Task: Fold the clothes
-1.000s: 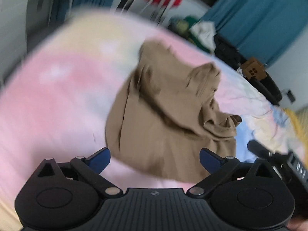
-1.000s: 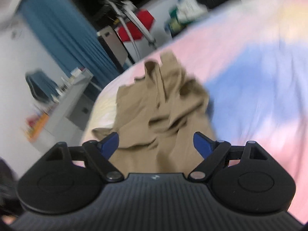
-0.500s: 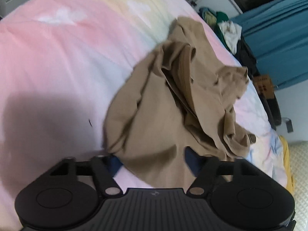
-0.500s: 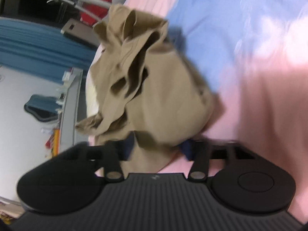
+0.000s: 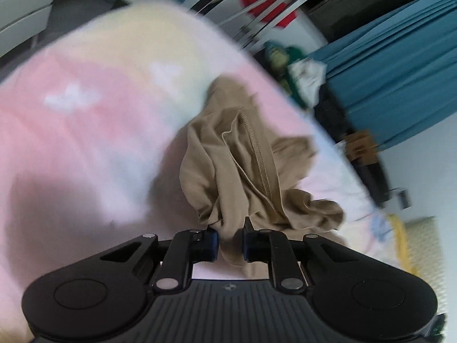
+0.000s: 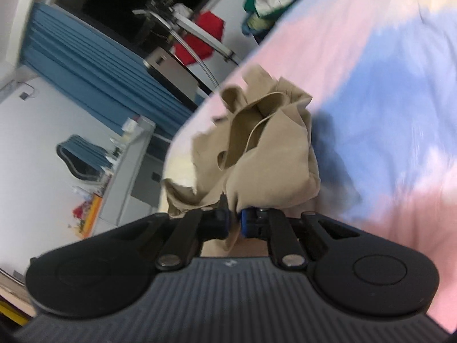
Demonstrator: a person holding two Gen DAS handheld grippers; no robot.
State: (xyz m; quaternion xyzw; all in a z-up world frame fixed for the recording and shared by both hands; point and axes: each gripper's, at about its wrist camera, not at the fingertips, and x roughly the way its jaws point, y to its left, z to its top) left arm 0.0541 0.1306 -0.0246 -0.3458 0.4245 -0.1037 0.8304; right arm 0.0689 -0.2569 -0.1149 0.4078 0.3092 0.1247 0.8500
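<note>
While bunched on the pink and blue bed sheet [image 5: 85, 131], crumpled tan cloth shirt [image 5: 245, 165] pinched by left tongs [image 5: 230, 246] and right tongs [image 6: 234, 224].

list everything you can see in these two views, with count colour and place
garment: 1, tan, crumpled on the bed, pinched by both grippers
bedsheet: 1, pink, blue and pale yellow, under the garment
curtains: blue, behind the bed
clothes pile: 1, green and white, past the bed's far edge
red cloth: 1, on a metal rack
cardboard box: 1, brown, beside the bed
left gripper: black, blue pads, shut on garment
right gripper: black, blue pads, shut on garment
</note>
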